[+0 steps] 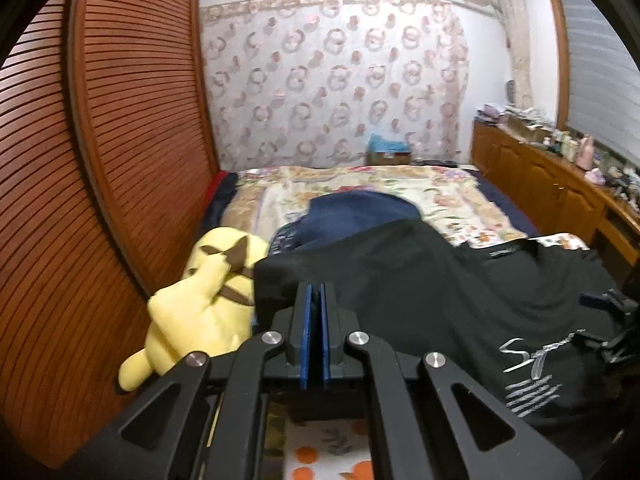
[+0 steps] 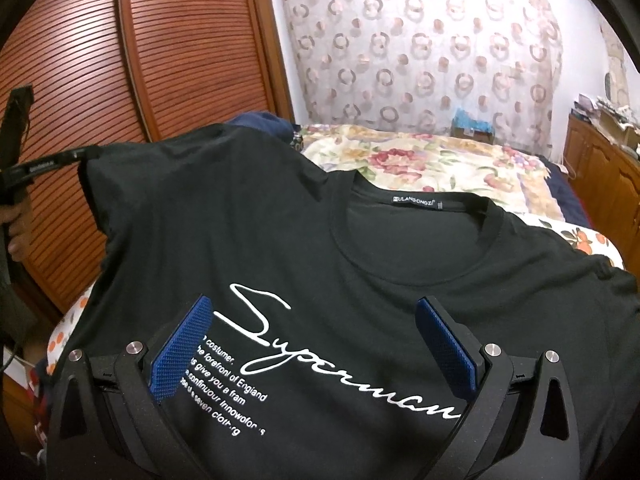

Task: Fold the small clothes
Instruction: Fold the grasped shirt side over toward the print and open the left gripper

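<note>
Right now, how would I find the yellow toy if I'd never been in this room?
Look for the big bed with the flowery cover, then go to its side along the brown slatted wardrobe doors. The yellow plush toy lies there, right beside the black T-shirt. It is the only bright yellow, fluffy thing, with dark brown markings, next to dark clothes.

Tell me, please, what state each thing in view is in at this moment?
Left gripper: shut on the sleeve edge, lifted.
Right gripper: open over the print, gripping nothing.
Black T-shirt: print side up, unfolded, one sleeve raised.
Navy garment: bunched on the bed.
Yellow plush toy: lying beside the wardrobe.
</note>
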The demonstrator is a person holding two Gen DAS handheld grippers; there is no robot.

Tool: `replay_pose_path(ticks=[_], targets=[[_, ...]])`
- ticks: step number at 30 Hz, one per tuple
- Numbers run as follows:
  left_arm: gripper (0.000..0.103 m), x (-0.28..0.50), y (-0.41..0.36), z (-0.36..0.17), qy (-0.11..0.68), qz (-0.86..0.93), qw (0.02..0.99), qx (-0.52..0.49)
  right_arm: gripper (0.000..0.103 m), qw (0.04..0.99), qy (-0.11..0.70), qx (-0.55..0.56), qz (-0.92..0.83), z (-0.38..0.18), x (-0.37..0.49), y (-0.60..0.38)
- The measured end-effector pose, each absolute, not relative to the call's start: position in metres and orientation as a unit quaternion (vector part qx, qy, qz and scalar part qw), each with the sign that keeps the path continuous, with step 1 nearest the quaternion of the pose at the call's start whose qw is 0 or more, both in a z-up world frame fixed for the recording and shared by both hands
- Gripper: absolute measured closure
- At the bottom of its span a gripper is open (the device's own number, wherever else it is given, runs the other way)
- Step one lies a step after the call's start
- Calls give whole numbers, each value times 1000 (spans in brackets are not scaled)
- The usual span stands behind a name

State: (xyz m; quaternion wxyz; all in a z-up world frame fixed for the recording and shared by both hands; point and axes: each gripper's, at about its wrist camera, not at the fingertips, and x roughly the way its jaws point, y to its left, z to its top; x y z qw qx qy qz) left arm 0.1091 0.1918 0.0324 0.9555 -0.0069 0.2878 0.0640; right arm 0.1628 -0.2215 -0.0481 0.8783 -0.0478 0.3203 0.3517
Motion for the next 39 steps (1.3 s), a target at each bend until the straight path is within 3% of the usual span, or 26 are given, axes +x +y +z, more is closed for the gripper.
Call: replay_pose_path(ticks=[9, 14, 17, 19, 22, 39], targets=[[103, 139, 119, 74, 262, -32, 964, 28, 0, 892, 306, -34, 331, -43, 160, -246], [99, 158, 75, 70, 285, -86, 953, 51, 0, 901, 305, -23, 307, -43, 160, -270], [86, 158, 69, 67, 297, -99, 949, 49, 0, 904, 308, -23, 297, -44, 159, -279], [64, 151, 75, 65, 295, -92, 950, 45, 0, 904, 310, -25, 292, -46, 159, -285], [58, 148, 83, 62, 304, -78, 949, 42, 0, 904, 312, -26, 291, -46, 159, -288], [57, 128, 89, -9, 330, -63, 942, 21, 9, 897, 307, -63, 313, -32, 176, -275]])
